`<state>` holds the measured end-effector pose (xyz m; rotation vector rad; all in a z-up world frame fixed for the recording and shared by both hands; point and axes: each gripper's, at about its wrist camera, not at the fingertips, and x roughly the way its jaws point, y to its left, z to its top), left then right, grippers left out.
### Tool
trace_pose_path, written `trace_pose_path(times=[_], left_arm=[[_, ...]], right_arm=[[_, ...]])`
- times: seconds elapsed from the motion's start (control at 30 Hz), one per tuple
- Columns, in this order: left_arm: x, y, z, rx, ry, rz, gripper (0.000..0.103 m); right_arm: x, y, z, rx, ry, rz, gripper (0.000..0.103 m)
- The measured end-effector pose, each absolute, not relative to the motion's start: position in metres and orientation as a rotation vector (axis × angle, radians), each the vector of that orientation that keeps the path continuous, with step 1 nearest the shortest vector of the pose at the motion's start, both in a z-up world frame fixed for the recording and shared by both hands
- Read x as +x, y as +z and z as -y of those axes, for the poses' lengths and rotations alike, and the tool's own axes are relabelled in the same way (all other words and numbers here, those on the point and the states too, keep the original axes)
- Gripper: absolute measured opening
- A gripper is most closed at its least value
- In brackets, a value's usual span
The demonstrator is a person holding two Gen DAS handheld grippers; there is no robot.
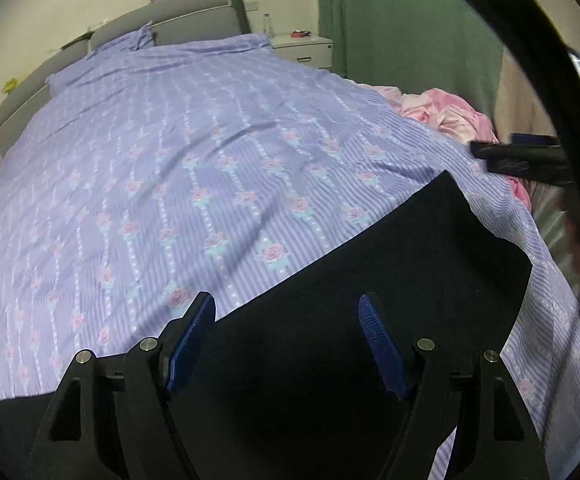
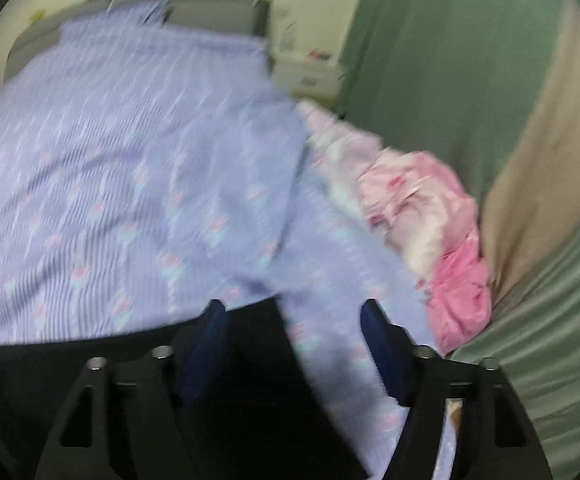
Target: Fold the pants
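Black pants (image 1: pixel 390 264) lie flat near the foot of the bed, on a lilac flowered cover (image 1: pixel 177 152). My left gripper (image 1: pixel 285 312) hangs open above the dark cloth, its blue pads (image 1: pixel 378 340) wide apart with nothing pinched between them. In the blurred right wrist view, my right gripper (image 2: pixel 292 316) is also open over the right edge of the pants (image 2: pixel 249 360), and lilac cover (image 2: pixel 137 184) shows between its fingers. The right gripper's dark body (image 1: pixel 518 158) shows at the right of the left wrist view.
A crumpled pink bedding heap (image 1: pixel 450 112) lies on the bed's right side (image 2: pixel 442 232). Green curtains (image 2: pixel 430 60) hang behind it. A white nightstand (image 1: pixel 302 48) with a bottle stands beside the grey headboard (image 1: pixel 169 16).
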<state>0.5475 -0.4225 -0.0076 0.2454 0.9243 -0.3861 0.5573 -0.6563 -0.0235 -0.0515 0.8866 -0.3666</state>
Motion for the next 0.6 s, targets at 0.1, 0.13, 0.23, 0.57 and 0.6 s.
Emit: trace_pose_path(times=[0.1,0.13,0.23,0.57,0.6], left_arm=[[0.551,-0.008,0.434,0.235,-0.443,-0.92,0.074],[0.551,-0.008,0.439,0.245,-0.455,-0.915,0.074],[0.551,-0.011,0.446,0.257,-0.479,-0.92,0.074],[0.479,-0.016,0.428,0.25,-0.497,-0.94,0.073],[0.472,-0.014,0.424,0.248,-0.498,-0.936,0.073]], right_arm=[[0.523,-0.019,0.682,0.037,-0.377,-0.86,0.071],[0.507,-0.022,0.689,0.069,-0.381,-0.853,0.071],[0.473,-0.038,0.699,0.12,-0.373,-0.879,0.071],[0.383,-0.06,0.649,0.088,-0.33,-0.976,0.07],[0.376,-0.054,0.637,0.077,-0.315,-0.97,0.07]])
